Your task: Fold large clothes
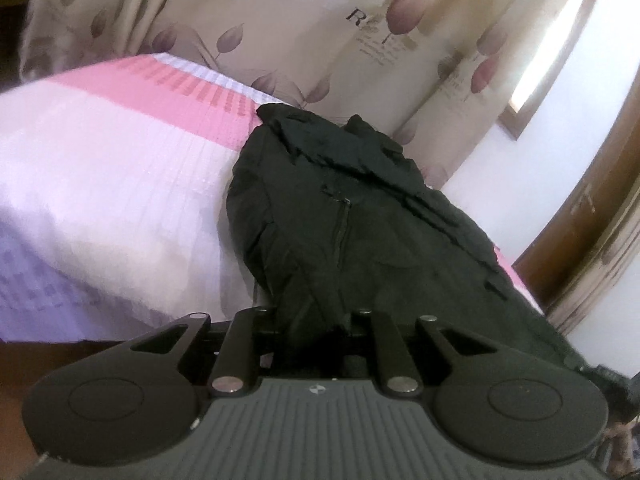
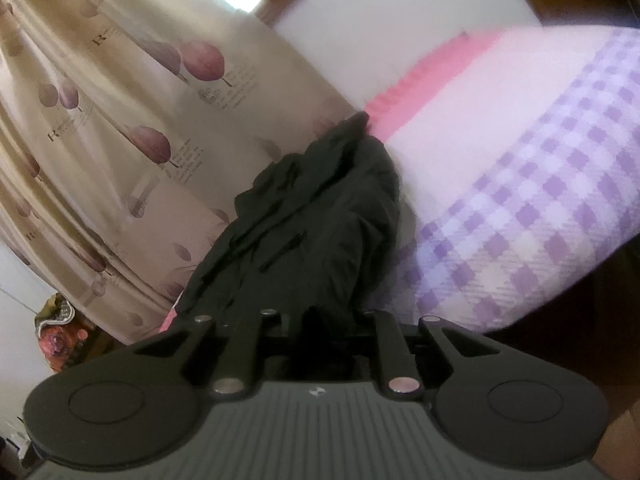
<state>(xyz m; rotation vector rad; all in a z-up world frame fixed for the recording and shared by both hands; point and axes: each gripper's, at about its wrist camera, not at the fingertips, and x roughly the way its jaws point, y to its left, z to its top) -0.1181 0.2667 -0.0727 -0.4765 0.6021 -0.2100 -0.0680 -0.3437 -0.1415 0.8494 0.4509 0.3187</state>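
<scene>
Black garment point(image 1: 352, 216) stretching away from left tool point(image 1: 316, 332) and right tool point(image 2: 324, 328), both nearly closed, gripping its near edge

A bed point(image 1: 104, 184) is covered by a checked bedspread point(image 2: 532, 208) in bands of pink, pale pink and lilac; the pink band lies farthest from the cameras and the lilac checks nearest. Behind the bed, a cream curtain point(image 1: 288, 24) printed with mauve leaves and small dark lettering is hung in long folds. A white wall point(image 1: 552, 160) is seen beside the curtain, and a bright window point(image 1: 548, 48) with a brown frame is set into it. A curved brown wooden edge point(image 1: 592, 220) is seen at the right of the left wrist view. In the right wrist view, a flowered cloth bundle point(image 2: 60, 336) in red and green is seen low beside the curtain.
</scene>
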